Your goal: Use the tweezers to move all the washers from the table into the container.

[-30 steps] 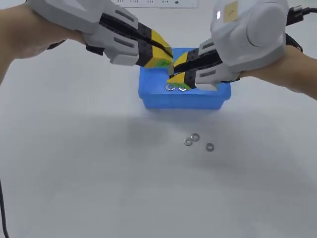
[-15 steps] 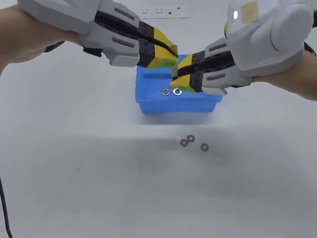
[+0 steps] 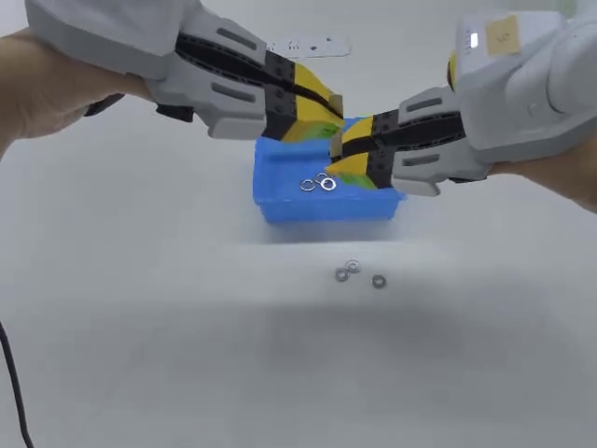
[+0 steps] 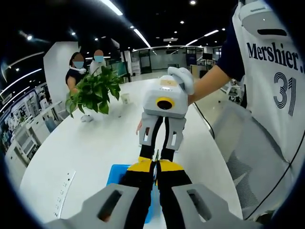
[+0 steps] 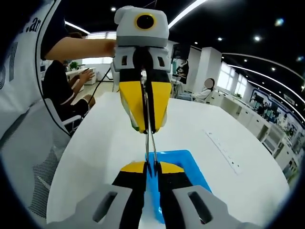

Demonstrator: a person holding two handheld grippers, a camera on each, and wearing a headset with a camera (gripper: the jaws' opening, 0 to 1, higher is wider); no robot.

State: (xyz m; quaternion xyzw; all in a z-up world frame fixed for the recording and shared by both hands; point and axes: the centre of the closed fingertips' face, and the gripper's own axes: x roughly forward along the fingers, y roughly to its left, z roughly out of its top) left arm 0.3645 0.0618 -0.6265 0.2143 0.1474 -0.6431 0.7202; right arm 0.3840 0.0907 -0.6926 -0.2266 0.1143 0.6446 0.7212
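A blue container (image 3: 280, 201) stands mid-table with a few washers (image 3: 317, 184) inside it. Three washers (image 3: 347, 272) lie on the white table just in front of it, one (image 3: 379, 281) slightly apart. My left gripper (image 3: 332, 105) reaches in from the upper left and my right gripper (image 3: 338, 152) from the right, tips meeting over the container's back half. Thin metal tweezers (image 5: 147, 129) run between both pairs of jaws. The left gripper (image 4: 156, 168) and right gripper (image 5: 151, 167) are each shut on them, above the container (image 4: 116, 175) (image 5: 178, 164).
A white power strip (image 3: 308, 45) lies at the table's far edge. A potted plant (image 4: 93, 90) stands further along the long white table (image 4: 109, 138). Other people stand or sit in the background (image 5: 66, 90).
The head camera has pulled back and tilted. Both grippers have drifted slightly right over the container and remain shut on the tweezers. The washers have not moved.
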